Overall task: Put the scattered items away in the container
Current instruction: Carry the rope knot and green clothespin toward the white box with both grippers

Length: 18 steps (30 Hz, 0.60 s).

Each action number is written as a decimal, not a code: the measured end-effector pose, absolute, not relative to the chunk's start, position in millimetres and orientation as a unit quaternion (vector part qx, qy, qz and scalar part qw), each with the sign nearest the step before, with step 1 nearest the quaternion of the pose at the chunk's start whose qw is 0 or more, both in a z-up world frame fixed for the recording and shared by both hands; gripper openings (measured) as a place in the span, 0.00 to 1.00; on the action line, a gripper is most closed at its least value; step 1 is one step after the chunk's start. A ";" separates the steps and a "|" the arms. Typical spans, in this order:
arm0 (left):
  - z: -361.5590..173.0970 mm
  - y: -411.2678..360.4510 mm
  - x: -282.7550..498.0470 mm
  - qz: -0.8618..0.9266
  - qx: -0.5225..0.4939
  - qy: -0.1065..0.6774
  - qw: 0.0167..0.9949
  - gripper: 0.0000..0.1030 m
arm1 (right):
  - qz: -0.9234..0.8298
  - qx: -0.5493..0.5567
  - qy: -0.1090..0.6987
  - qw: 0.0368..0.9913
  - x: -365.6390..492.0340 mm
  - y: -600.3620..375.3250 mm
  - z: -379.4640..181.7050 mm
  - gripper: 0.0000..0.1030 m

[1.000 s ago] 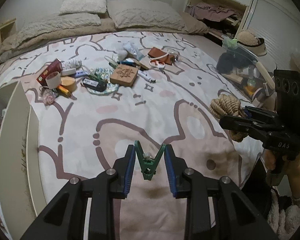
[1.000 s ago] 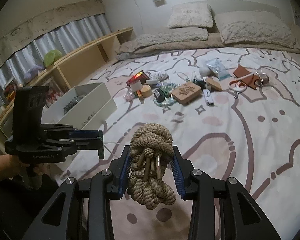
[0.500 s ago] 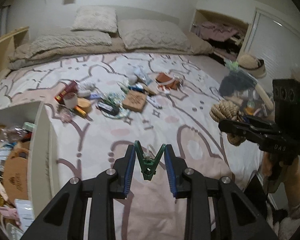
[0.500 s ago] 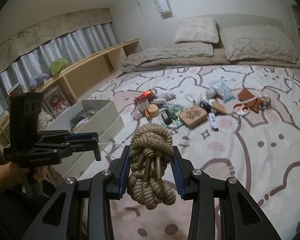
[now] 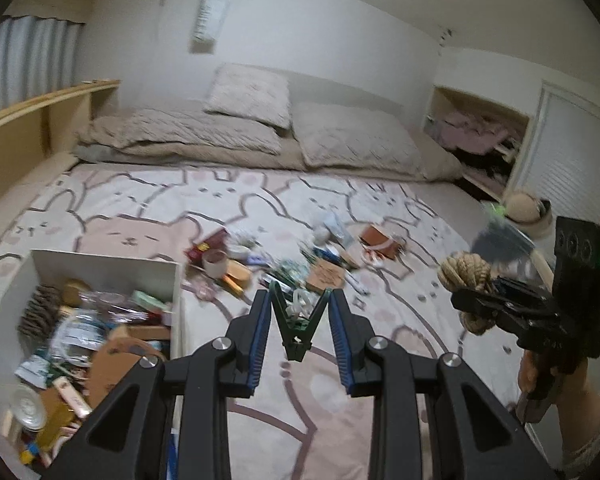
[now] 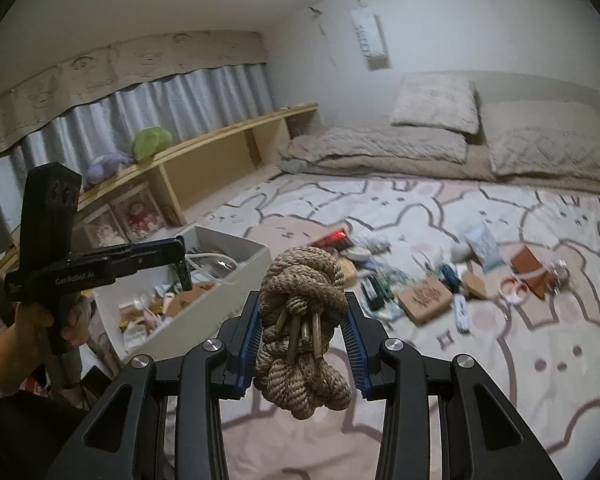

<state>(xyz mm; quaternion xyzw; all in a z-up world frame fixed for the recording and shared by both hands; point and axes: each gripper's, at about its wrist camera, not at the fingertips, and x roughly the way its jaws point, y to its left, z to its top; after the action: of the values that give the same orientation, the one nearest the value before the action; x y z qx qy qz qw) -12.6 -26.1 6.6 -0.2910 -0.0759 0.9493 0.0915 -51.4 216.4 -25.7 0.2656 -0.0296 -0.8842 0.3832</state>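
Note:
My left gripper (image 5: 299, 320) is shut on a green clip (image 5: 298, 330), held above the bed just right of the white container (image 5: 100, 268), which holds several items. My right gripper (image 6: 302, 320) is shut on a knotted tan rope bundle (image 6: 302, 300), held above the bed; it also shows at the right of the left wrist view (image 5: 466, 272). The left gripper appears in the right wrist view (image 6: 180, 254) over the container (image 6: 236, 276). Scattered items lie mid-bed: a wooden box (image 6: 424, 300), a red packet (image 6: 334, 238), a brown wallet (image 6: 530, 264).
Pillows (image 5: 252, 96) and a folded duvet lie at the head of the bed. A wooden shelf (image 6: 204, 152) with plush toys runs along the left wall. A closet opening (image 5: 480, 140) and a straw hat (image 5: 522, 208) are at the right.
Both grippers have swung left and risen with their loads. The white container has come fully into the left wrist view, and the left gripper now hangs over it.

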 end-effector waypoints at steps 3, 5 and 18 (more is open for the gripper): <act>14.1 -41.5 -9.2 0.953 -0.281 -0.085 0.072 0.29 | -0.881 0.255 -0.023 0.397 -54.2 204.0 -16.6 0.39; 18.8 -53.3 -6.5 0.955 -0.276 -0.092 0.057 0.29 | -0.879 0.248 -0.020 0.407 -56.0 196.2 -10.6 0.39; 61.2 -115.2 12.0 0.959 -0.262 -0.104 -0.040 0.29 | -0.861 0.229 -0.003 0.454 -75.3 145.9 16.4 0.39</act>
<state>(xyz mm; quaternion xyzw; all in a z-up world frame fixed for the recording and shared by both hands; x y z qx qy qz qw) 12.0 -115.2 61.2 -0.2622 -0.1036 0.9586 -0.0401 -75.3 145.9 16.4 0.2291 -0.0034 -0.8613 0.4535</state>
